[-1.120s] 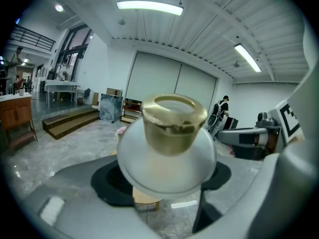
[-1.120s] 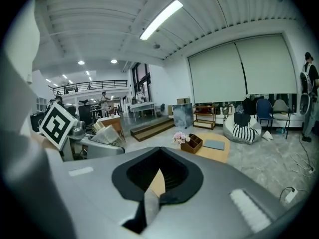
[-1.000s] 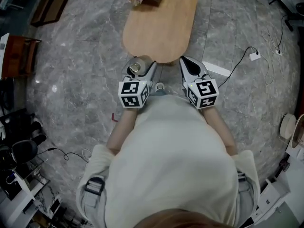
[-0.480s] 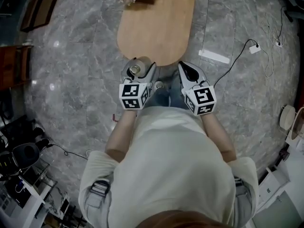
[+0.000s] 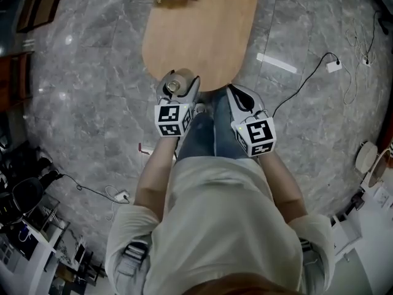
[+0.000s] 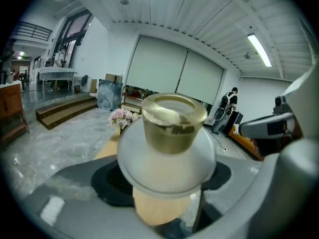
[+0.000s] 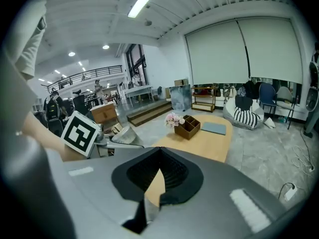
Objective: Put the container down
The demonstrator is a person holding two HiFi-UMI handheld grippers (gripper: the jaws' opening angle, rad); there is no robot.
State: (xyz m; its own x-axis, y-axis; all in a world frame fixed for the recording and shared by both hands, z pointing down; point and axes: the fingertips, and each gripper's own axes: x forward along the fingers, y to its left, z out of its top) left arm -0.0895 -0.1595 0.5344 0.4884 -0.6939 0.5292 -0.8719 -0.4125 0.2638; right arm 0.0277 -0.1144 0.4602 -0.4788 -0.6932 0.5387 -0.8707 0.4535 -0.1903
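While the left hand-held gripper [image 5: 178,90] clamps its belly, right hand-held gripper [image 7: 148,195] shut, the smooth, rigid container [image 6: 172,133] looks slippery.

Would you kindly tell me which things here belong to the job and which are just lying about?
Job: container, left tool gripping it, table.
Lying about: flowers, box, pad, plug, empty right tool.

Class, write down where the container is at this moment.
Left of centre in the head view, the container is held in the left tongs at the near rounded end of the wooden table, beside the right tongs.
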